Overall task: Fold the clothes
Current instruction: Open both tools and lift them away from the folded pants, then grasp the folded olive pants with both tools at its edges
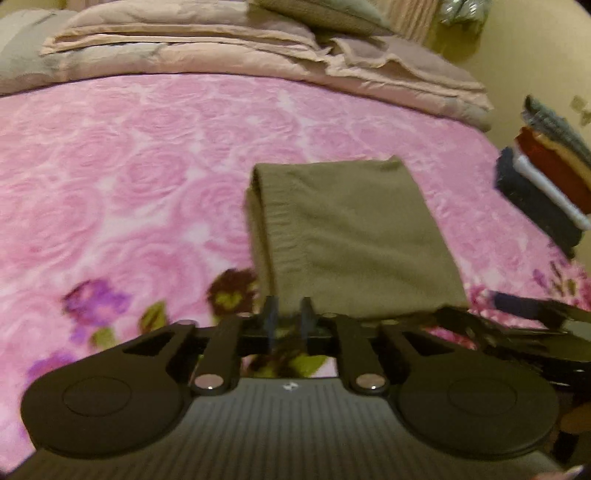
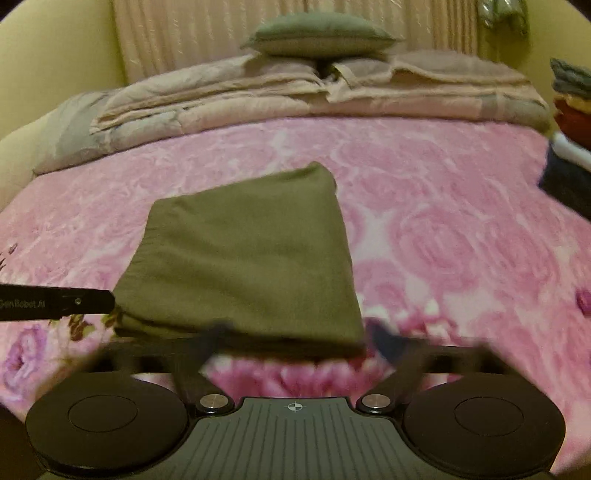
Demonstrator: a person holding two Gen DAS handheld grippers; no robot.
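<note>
I am looking at the olive-green garment (image 2: 243, 254), which is lying as a compact folded rectangle on the pink rose-patterned bedspread (image 1: 147, 155), its near edge toward me and its layers showing along the left side in the left wrist view. My left gripper (image 1: 289, 314) is sitting at that near edge with its fingers standing close together and only a narrow gap between them; cloth seems to lie in that gap, though I cannot be sure it is pinched. My right gripper (image 2: 295, 339) is blurring with motion, its fingers spread wide at the near right corner and holding nothing that I can make out.

The garment is already lying folded, so this fits either squaring off a last fold or getting ready to carry the piece away. In either case I am judging that the layers want keeping level, the edges aligned, and both tongs working low and even so nothing slides apart.

Further out, a stack of folded clothes (image 1: 546, 177) is sitting at the right side of the bed, and folded quilts (image 2: 295, 96) with a grey pillow (image 2: 321, 35) are lying along the far end.
</note>
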